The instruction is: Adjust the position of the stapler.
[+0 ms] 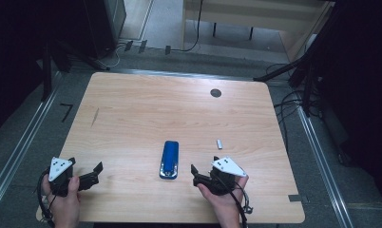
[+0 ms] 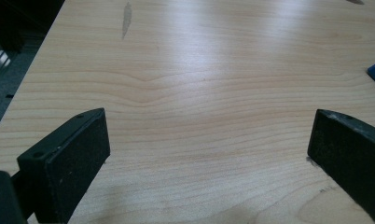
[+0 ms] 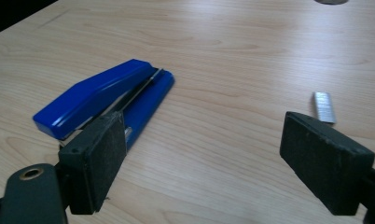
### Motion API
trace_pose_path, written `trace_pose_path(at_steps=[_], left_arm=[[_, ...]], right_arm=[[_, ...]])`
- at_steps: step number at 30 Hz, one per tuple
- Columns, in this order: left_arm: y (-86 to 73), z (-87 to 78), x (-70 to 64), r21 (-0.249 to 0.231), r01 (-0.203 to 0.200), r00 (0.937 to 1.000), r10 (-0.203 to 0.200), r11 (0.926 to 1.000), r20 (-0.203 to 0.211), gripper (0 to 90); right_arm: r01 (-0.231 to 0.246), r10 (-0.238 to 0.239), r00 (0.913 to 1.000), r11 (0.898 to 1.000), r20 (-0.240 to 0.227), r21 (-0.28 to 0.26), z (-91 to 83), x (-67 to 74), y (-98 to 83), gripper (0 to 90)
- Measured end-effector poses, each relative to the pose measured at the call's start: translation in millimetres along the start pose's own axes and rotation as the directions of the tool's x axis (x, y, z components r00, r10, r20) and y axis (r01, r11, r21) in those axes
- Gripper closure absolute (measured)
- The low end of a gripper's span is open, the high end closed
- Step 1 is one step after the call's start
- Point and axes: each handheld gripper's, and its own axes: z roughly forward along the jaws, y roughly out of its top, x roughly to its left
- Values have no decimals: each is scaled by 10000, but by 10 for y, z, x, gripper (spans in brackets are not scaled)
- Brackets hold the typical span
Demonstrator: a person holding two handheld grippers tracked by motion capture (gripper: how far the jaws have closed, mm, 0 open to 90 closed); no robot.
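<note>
Right gripper (image 1: 202, 173) wide and empty near the blue stapler (image 1: 169, 159), staple strip (image 1: 219, 143) just right and farther, likely reaching step, next needing jaws around that strip.

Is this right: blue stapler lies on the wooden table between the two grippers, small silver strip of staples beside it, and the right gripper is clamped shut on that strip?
Not quite. The right gripper is open, holding nothing; the right gripper view shows its jaws wide apart and the small silver strip of staples lying free on the wooden table. The rest holds: the blue stapler lies between the right gripper and the left gripper.
</note>
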Motion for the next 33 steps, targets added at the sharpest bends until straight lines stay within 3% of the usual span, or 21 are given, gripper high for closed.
trace_pose_path(at_steps=[3, 4, 12, 27, 33], left_arm=[[0, 1, -4, -9, -17, 10000, 17, 10000, -37, 0], [-1, 0, -6, -13, -22, 10000, 22, 10000, -35, 0], [-2, 1, -17, -15, -129, 9999, 129, 9999, -99, 0], [0, 8, -34, 42, -251, 9996, 252, 9997, -154, 0], [1, 9, -41, 83, -320, 9993, 322, 9995, -168, 0]], right_arm=[[-20, 20, 9999, 10000, -104, 1, 31, 57, 4, 152], [-216, 217, 9991, 9998, -364, 34, 59, 112, 11, 152], [-14, 17, 9983, 10000, -576, 56, 145, 317, 31, 153], [130, -115, 9974, 9997, -715, 211, 277, 597, 33, 158], [-64, 74, 9982, 9998, -593, 182, 330, 690, 37, 154]])
